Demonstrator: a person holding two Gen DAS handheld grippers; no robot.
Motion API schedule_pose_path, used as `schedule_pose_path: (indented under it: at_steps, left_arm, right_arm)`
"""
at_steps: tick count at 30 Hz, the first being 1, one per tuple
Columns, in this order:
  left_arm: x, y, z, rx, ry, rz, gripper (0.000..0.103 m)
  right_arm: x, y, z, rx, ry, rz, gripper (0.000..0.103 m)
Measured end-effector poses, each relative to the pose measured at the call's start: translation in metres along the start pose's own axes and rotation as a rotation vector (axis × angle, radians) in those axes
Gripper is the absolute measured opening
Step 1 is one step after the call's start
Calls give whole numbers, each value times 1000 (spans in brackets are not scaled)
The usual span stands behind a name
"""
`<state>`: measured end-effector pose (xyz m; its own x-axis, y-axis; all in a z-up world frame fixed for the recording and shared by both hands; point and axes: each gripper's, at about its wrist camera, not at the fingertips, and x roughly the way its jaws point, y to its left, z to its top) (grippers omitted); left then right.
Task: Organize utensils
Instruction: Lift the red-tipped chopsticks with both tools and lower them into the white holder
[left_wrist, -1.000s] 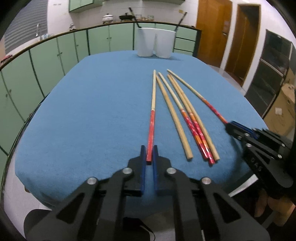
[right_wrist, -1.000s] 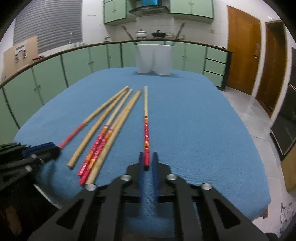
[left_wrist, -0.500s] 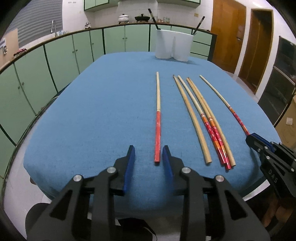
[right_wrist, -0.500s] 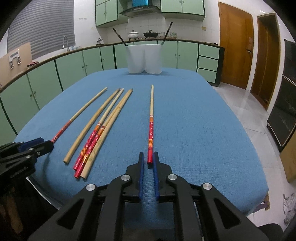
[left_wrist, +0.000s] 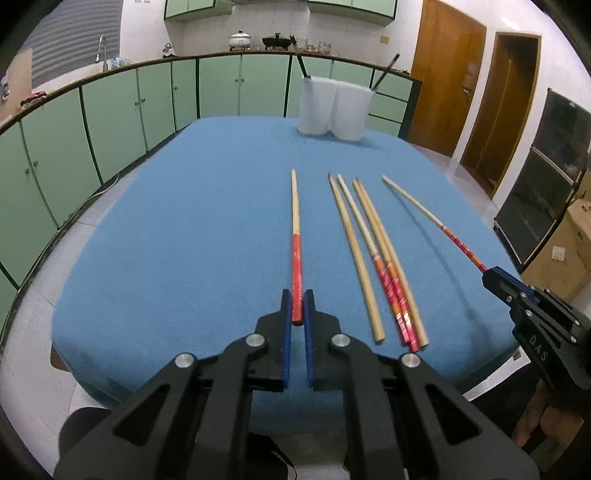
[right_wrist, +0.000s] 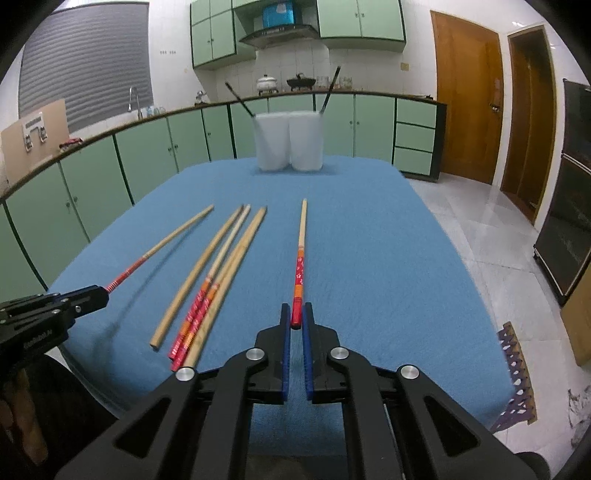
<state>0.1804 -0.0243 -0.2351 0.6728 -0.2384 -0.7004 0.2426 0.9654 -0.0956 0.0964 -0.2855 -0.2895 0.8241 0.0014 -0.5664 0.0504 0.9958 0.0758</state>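
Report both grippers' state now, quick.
Left gripper: shut on a red-handled wooden chopstick.
Right gripper: shut on a red-and-orange-handled wooden chopstick.

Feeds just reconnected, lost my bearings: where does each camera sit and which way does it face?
Left wrist: behind the left gripper, facing down the blue table toward the white cups; right gripper shows at right.
Right wrist: behind the right gripper, same heading; left gripper shows at left.
Shared: cups, four loose chopsticks, each gripper's held chopstick.
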Motion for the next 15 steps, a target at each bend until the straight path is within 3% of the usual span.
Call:
schedule_pose_path:
  at_steps: [15]
  left_arm:
    - [-69,-16,58,47,-131,-29,5]
  right_arm:
    - [-46,5,73,-51,-111,46,6]
